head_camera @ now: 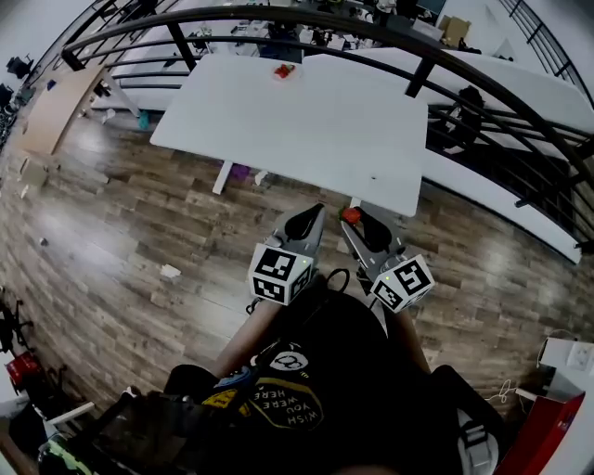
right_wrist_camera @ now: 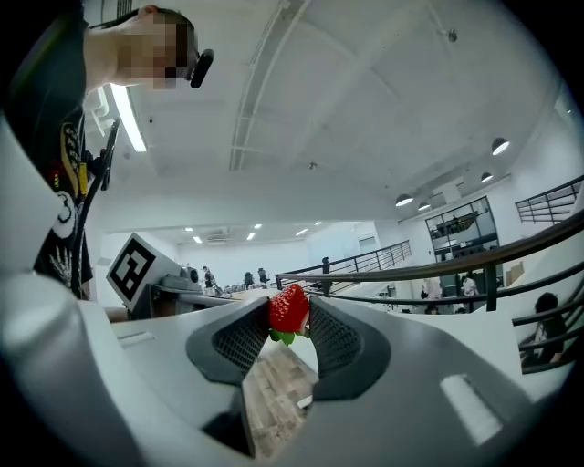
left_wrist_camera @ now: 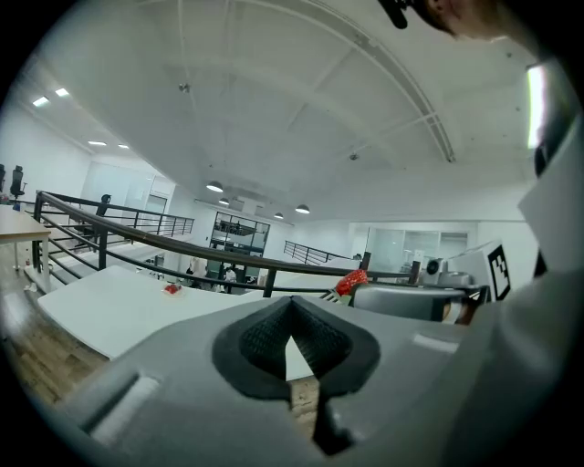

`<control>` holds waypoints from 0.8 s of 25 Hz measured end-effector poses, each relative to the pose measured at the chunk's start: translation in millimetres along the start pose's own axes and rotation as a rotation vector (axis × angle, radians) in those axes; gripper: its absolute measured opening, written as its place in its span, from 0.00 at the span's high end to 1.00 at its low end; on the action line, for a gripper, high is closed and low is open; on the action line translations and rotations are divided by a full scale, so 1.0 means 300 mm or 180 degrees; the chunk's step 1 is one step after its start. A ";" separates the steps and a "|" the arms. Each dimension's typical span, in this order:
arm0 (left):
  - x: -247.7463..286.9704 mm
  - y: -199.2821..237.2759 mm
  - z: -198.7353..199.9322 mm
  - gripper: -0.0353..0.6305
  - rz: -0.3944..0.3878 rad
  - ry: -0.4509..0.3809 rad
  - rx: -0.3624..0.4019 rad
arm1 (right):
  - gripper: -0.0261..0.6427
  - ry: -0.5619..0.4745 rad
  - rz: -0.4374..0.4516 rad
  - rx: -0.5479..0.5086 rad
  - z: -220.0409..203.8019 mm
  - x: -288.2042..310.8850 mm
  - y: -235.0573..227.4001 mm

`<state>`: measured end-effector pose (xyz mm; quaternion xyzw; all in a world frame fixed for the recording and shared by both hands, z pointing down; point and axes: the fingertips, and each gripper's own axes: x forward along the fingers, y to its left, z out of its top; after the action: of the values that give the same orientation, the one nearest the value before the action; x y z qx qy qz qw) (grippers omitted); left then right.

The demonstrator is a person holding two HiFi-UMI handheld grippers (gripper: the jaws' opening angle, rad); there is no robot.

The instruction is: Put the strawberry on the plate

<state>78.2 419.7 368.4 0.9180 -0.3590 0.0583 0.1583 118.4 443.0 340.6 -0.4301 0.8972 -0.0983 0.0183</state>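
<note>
My right gripper (head_camera: 350,219) is shut on a red strawberry (head_camera: 351,215), held over the wooden floor just short of the white table's (head_camera: 306,130) near edge. In the right gripper view the strawberry (right_wrist_camera: 289,310) sits pinched between the dark pads (right_wrist_camera: 246,339) at the tips, green leaves pointing down. The left gripper (head_camera: 318,210) hangs beside it, jaws shut and holding nothing. From the left gripper view (left_wrist_camera: 292,306) the strawberry (left_wrist_camera: 351,282) shows to the right. A small red thing (head_camera: 284,71) lies at the table's far side. I cannot make out a plate.
A black curved railing (head_camera: 278,17) runs behind the table, with a second white table (head_camera: 520,93) to the right. A wooden desk (head_camera: 56,107) stands at the far left. Wood floor (head_camera: 139,223) stretches left of me. My dark shirt (head_camera: 316,371) fills the lower frame.
</note>
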 end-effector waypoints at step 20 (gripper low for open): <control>0.115 0.033 0.019 0.95 0.0210 0.0020 0.0004 | 0.76 0.0040 0.0375 0.0219 -0.007 0.052 -0.118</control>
<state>96.9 389.0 373.1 0.9056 -0.3885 0.0666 0.1569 135.5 409.7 350.3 -0.3751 0.9172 -0.1304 0.0332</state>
